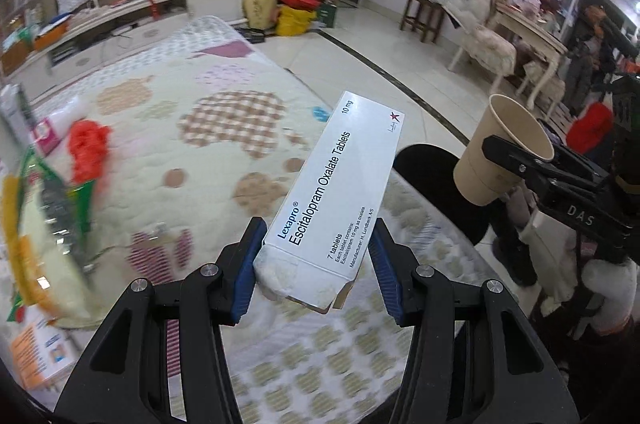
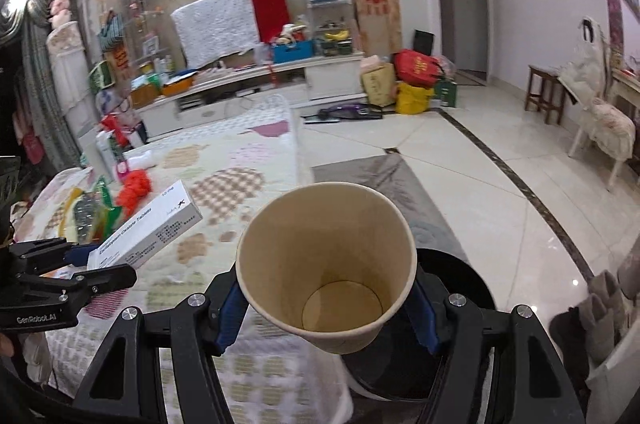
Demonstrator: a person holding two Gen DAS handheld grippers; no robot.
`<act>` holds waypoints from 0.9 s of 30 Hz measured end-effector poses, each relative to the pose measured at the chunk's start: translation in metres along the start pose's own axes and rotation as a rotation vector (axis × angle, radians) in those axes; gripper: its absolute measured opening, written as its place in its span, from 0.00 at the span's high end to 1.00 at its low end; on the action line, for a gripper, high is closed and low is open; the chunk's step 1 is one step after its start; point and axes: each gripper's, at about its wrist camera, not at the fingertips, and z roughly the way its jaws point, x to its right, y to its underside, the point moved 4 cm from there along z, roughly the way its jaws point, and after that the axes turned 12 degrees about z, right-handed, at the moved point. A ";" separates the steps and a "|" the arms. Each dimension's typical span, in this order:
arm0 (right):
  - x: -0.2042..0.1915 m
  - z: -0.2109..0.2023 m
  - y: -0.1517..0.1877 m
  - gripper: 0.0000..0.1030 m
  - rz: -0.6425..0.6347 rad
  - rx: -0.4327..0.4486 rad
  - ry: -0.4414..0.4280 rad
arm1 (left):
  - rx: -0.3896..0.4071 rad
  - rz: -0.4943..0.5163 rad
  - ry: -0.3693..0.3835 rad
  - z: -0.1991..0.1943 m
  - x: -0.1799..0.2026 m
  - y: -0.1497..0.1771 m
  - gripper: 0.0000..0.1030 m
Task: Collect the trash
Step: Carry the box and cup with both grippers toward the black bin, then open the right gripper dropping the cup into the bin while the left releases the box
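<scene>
Trash so far: two pieces are already picked up, one per hand, and both sit in the air over the near edge of the quilted cover [image 1: 168, 151], so it looks like a carry to the bin rather than more picking.
Leftovers on the left: a red crumpled wad [image 1: 89, 151] and some shiny wrappers [image 1: 60, 207] lie on the cover, too blurred to say more, probably next in line.
Left gripper [image 1: 316, 270]: clamped on the tablet box [image 1: 332, 195]; blue pads squeeze its near end from both sides, the rest sticks out forward and up. Holding it by the end leaves the long part free to tip in first, I'd guess.
Right gripper [image 2: 326, 308]: closed around the paper cup [image 2: 326, 264], pads on the wall below the rim, mouth tilted back toward the camera. Looks empty inside, so no spill worry.
Black bin [image 2: 452, 288]: on the floor just past the cover's edge, right under and behind the cup. The box is off to its left.
My guess: cup drops first since it's nearest.
</scene>
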 end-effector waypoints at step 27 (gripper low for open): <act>0.125 0.044 0.007 0.24 0.225 -0.060 0.186 | -0.073 -0.038 0.299 0.105 0.076 -0.043 0.45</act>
